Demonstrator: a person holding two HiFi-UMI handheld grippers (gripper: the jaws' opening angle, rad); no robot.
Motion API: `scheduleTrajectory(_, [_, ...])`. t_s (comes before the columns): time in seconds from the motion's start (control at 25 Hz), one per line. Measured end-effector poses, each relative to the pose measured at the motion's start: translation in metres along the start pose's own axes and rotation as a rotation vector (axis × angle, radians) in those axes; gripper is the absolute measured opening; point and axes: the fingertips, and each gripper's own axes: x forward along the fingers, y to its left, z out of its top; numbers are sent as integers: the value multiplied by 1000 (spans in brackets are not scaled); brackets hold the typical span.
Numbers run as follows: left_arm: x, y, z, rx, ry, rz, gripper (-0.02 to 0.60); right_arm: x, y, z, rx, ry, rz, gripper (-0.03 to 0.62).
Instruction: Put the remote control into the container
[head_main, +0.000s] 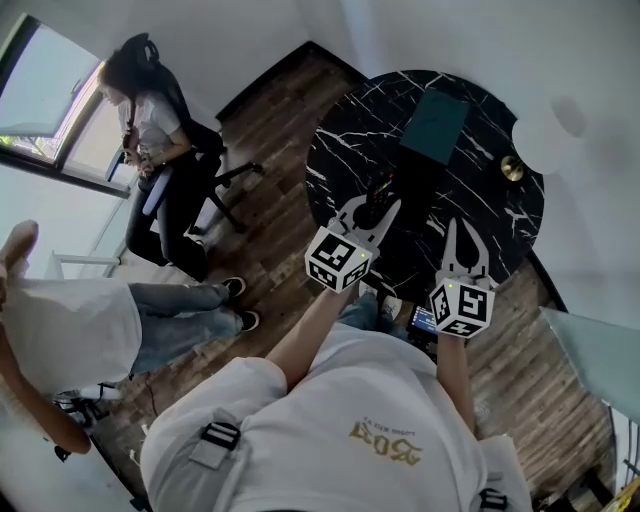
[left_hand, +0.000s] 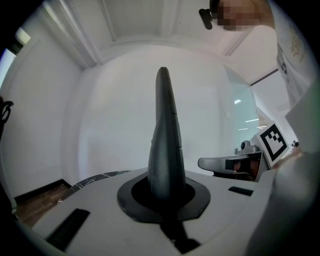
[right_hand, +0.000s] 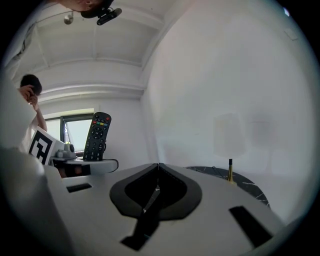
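Observation:
My left gripper (head_main: 371, 214) is shut on the black remote control (head_main: 377, 194), holding it upright over the near part of the round black marble table (head_main: 340, 150). In the left gripper view the remote (left_hand: 164, 145) stands edge-on between the jaws of the left gripper (left_hand: 164, 194). The right gripper view shows its buttoned face (right_hand: 97, 136). The container (head_main: 434, 122), a dark teal box, lies on the table beyond the remote. To the right my right gripper (head_main: 458, 236) hangs over the table's near edge, and in its own view the right gripper (right_hand: 158, 166) is shut and empty.
A white lamp (head_main: 550, 132) with a brass base (head_main: 512, 168) stands at the table's right side. One person sits on an office chair (head_main: 150, 130) at the left and another (head_main: 70, 330) stands nearer. A glass panel (head_main: 600, 360) is at the right.

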Motion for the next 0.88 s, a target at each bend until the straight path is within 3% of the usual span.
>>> scheduleTrajectory(0.88, [42,40,-46,-60,99,-53,12,58,-11,-33,-1,90,-33,11])
